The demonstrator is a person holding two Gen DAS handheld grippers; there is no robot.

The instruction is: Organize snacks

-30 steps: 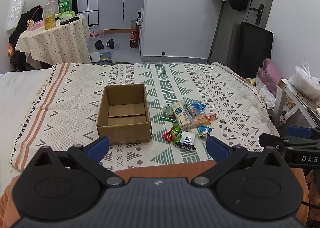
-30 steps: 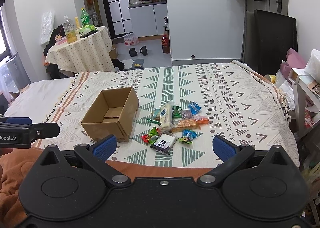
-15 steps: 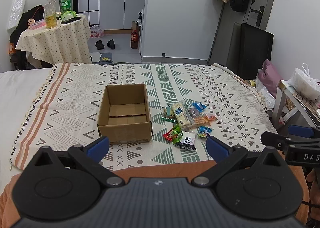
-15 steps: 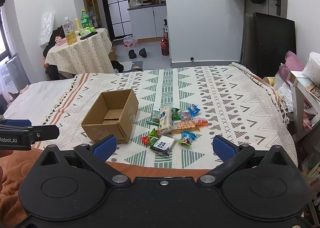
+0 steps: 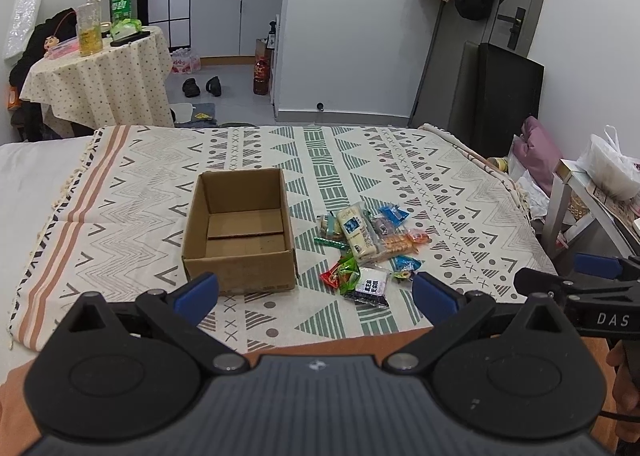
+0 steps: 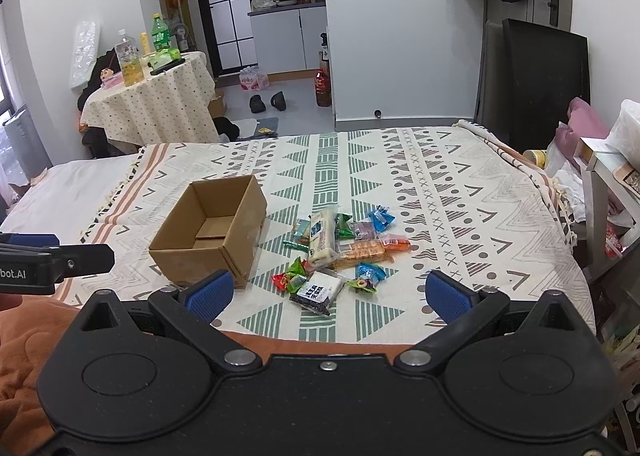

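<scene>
Left gripper [image 5: 314,292], right gripper [image 6: 328,294]: both spread wide, empty, held back over our near bed edge. Change over the last second: slight drift only; nothing picked, task unstarted. Snack pile [image 6: 338,252]: loose on patterned blanket [image 6: 460,196], just right of the cardboard box [image 5: 240,232], which is empty. Obstructions: none between us and the snacks.

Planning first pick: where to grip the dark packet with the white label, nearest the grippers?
Pinch the dark packet across its short width, coming from above. It lies flat on the blanket at the pile's near edge; only its far edge meets other wrappers.
</scene>
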